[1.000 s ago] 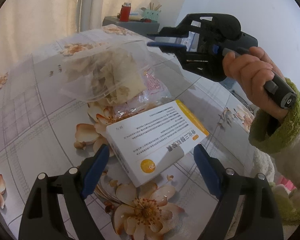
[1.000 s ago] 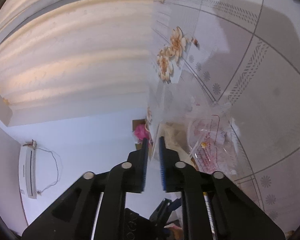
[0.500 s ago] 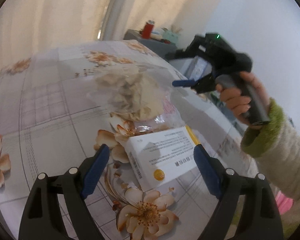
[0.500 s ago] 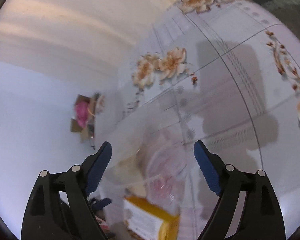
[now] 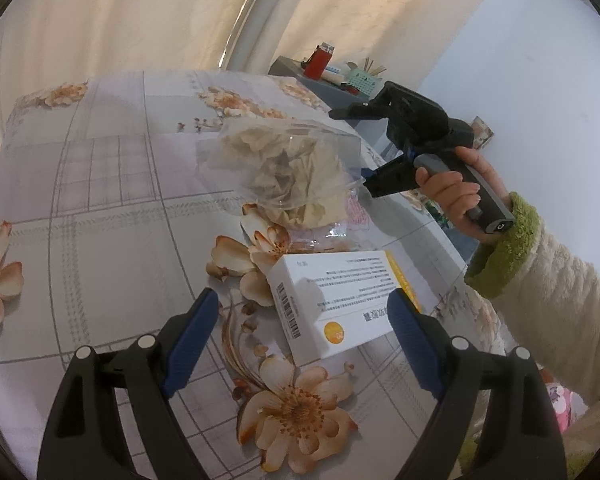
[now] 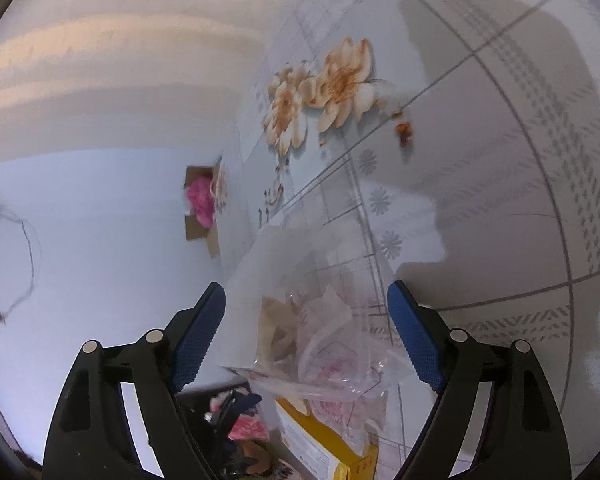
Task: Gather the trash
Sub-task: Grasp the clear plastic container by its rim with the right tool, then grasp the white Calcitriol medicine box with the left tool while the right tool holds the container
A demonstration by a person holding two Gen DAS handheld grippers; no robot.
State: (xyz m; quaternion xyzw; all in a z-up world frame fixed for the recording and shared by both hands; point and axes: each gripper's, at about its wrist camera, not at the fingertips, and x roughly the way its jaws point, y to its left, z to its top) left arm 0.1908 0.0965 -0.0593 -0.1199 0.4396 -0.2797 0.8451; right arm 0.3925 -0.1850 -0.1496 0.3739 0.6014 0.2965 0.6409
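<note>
A clear plastic bag [image 5: 288, 176] stuffed with crumpled beige paper lies on the flowered tablecloth [image 5: 100, 208]. A white and yellow medicine box [image 5: 340, 300] lies just in front of it. My left gripper [image 5: 304, 320] is open, its blue fingers on either side of the box's near end. My right gripper [image 5: 354, 140] is open beside the bag's far right edge, with nothing in it. In the right wrist view the right gripper [image 6: 308, 328] is open around the bag [image 6: 320, 340], with the box [image 6: 320, 440] below it.
A grey side table [image 5: 320, 84] with a red lighter and small items stands behind the table. Curtains hang at the back. A cardboard box with something pink [image 6: 200, 204] sits on the floor past the table edge.
My right gripper has opened and let go of the bag, which now rests on the table. My left gripper has drawn back a little from the box.
</note>
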